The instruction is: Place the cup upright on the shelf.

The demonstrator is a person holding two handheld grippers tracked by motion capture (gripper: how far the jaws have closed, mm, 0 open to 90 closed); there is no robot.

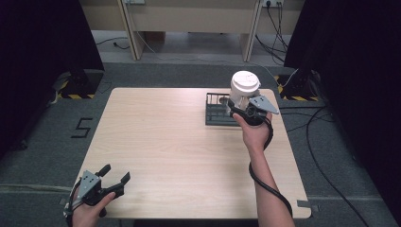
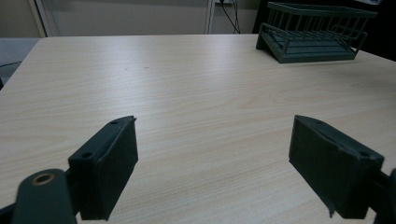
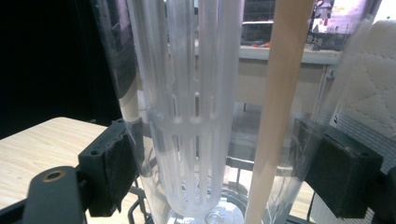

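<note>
Over rack, your right hand-held gripper clamps clear bottle; left hand-held gripper idle, jaws apart, near counter edge.

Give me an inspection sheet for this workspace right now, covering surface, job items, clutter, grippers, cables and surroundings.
Surface: light wood table, bare apart from the rack.
Job's things: clear pitcher with a white lid and a slotted inner tube, held above the dark wire rack at the far right of the table.
Clutter: nothing seen.
Grippers: right gripper clamped on the pitcher's clear wall, both pads against it; left gripper open with nothing between its jaws, at the near left edge.
Cables: the right gripper's cable runs along the forearm; loose cables on the floor at right.
Surroundings: grey carpet, black drapes at both sides, wooden furniture beyond.
</note>
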